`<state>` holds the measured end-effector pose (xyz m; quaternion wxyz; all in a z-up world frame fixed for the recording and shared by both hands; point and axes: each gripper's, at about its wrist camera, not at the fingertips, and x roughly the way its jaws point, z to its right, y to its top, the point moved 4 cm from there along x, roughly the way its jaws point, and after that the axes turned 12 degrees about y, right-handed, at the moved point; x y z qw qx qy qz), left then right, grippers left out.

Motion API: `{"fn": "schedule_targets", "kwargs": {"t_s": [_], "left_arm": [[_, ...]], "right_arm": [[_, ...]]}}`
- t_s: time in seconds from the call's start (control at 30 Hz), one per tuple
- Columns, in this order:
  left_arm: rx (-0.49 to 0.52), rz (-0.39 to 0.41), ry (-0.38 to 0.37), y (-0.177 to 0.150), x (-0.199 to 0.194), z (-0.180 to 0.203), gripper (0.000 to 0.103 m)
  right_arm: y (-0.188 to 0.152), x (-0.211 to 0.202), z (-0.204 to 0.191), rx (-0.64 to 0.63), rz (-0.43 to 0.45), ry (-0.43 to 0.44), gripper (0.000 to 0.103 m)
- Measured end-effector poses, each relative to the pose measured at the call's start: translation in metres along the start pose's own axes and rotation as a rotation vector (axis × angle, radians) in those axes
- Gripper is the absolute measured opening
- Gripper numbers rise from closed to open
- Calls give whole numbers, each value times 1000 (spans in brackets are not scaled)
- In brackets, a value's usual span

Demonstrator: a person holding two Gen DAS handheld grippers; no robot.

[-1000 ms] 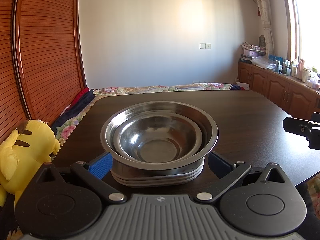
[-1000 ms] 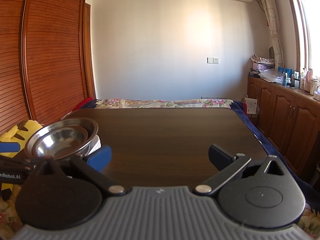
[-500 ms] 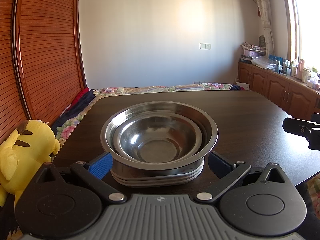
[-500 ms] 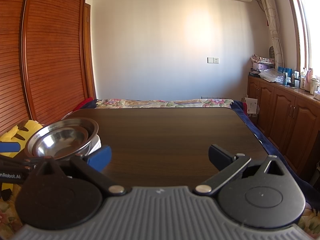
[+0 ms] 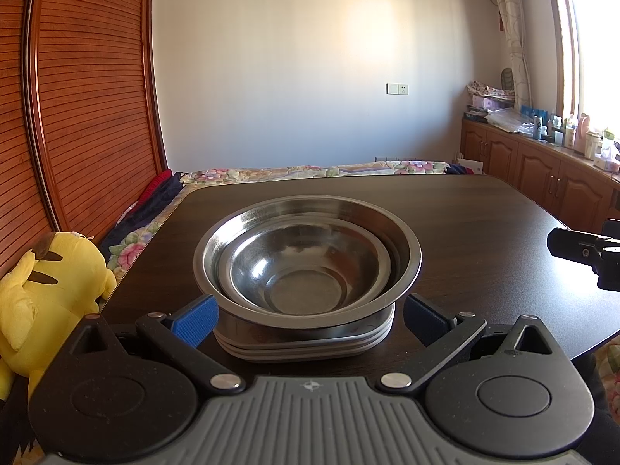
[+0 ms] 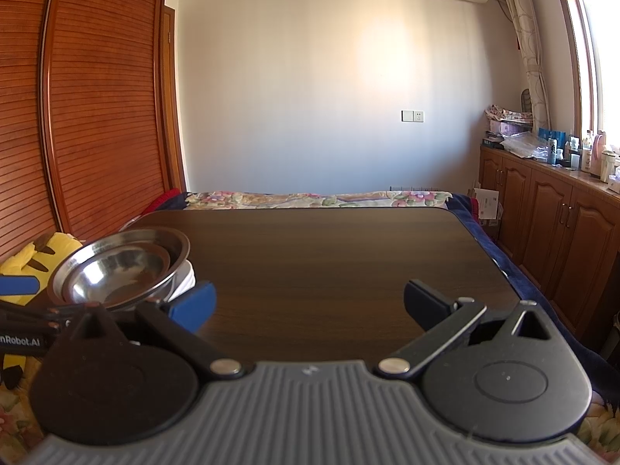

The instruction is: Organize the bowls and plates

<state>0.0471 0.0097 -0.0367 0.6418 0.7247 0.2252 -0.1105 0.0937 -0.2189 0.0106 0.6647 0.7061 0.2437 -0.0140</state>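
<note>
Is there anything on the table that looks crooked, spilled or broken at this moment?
Nothing stands out. The small steel bowl sits nested inside the large steel bowl, and both rest level on the stack of plates on the dark table. No spill or damage shows. Both grippers are open and hold nothing.

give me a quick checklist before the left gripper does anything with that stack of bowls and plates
1. Small steel bowl nested inside large steel bowl: ok.
2. Bowls sit level on the stacked plates: ok.
3. Left gripper open, fingers either side of the stack: ok.
4. Finger contact with the plates: cannot tell.
5. Right gripper open, holding nothing, apart from the stack: ok.
6. Stack well in from the table near edge: not ok.
</note>
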Motion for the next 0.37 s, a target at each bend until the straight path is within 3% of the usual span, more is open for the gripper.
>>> {"fn": "schedule_targets", "kwargs": {"t_s": [0.37], "left_arm": [[0,0,0,0,0,0,103]], "right_arm": [[0,0,1,0,0,0,103]]}}
